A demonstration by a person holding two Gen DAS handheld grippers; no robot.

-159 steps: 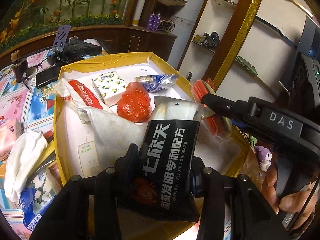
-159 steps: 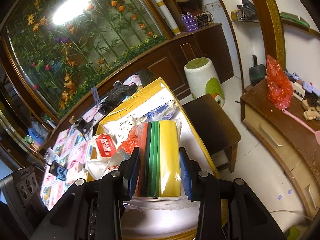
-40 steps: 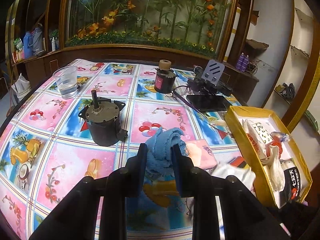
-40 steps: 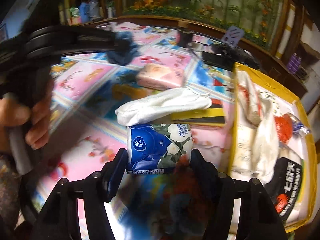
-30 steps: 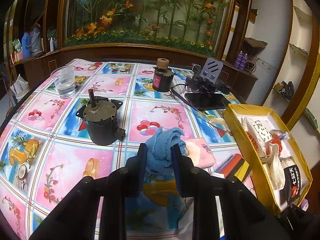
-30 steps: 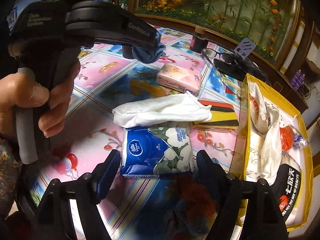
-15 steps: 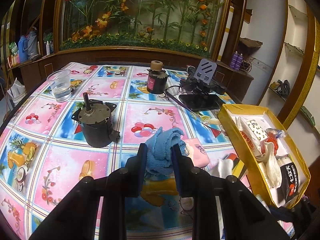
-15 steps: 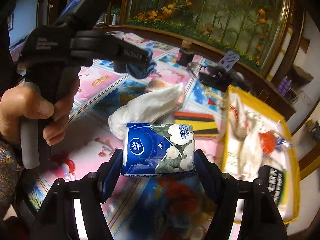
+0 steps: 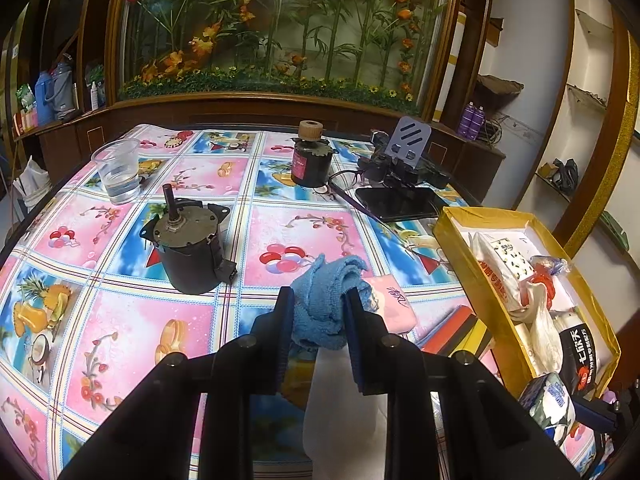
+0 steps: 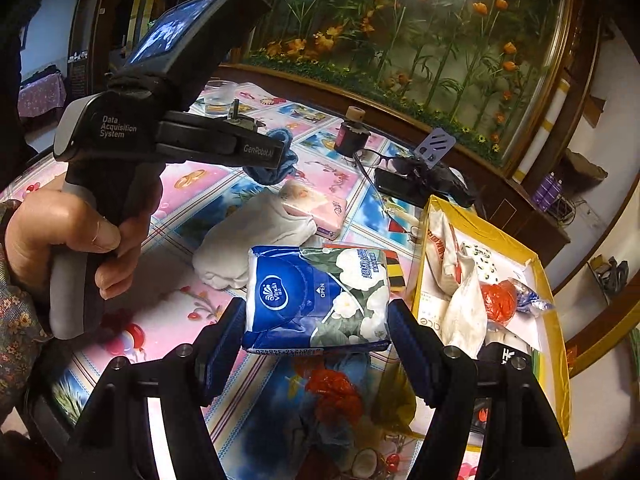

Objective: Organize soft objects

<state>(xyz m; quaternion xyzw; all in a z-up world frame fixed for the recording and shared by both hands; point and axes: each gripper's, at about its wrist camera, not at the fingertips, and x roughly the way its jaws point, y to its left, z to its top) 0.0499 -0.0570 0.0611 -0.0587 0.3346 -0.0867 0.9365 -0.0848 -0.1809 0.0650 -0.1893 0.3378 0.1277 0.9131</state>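
Observation:
My left gripper [image 9: 319, 295] is shut on a crumpled blue cloth [image 9: 326, 308] and holds it above the flowered tablecloth. The right wrist view shows that gripper [image 10: 280, 154] from the side, with the cloth [image 10: 276, 168] at its tip. My right gripper [image 10: 316, 311] is shut on a blue floral tissue pack [image 10: 318, 300], its pads pressing both ends, and holds it off the table. Below lie a white cloth [image 10: 256, 236], a pink tissue pack [image 10: 316, 204] and a stack of coloured sheets [image 9: 460, 328]. To the right, the yellow box [image 10: 554, 320] holds several soft packets.
A dark motor [image 9: 188, 248], a plastic cup [image 9: 118, 172], a dark bottle [image 9: 310, 160], glasses and a phone [image 9: 400, 202] stand on the far half of the table. A hand [image 10: 68, 232] grips the left gripper's handle. The yellow box [image 9: 472, 280] sits at the table's right edge.
My right gripper closed on the blue tissue pack and lifted it off the table, tilting upward. The left gripper kept still with the blue cloth.

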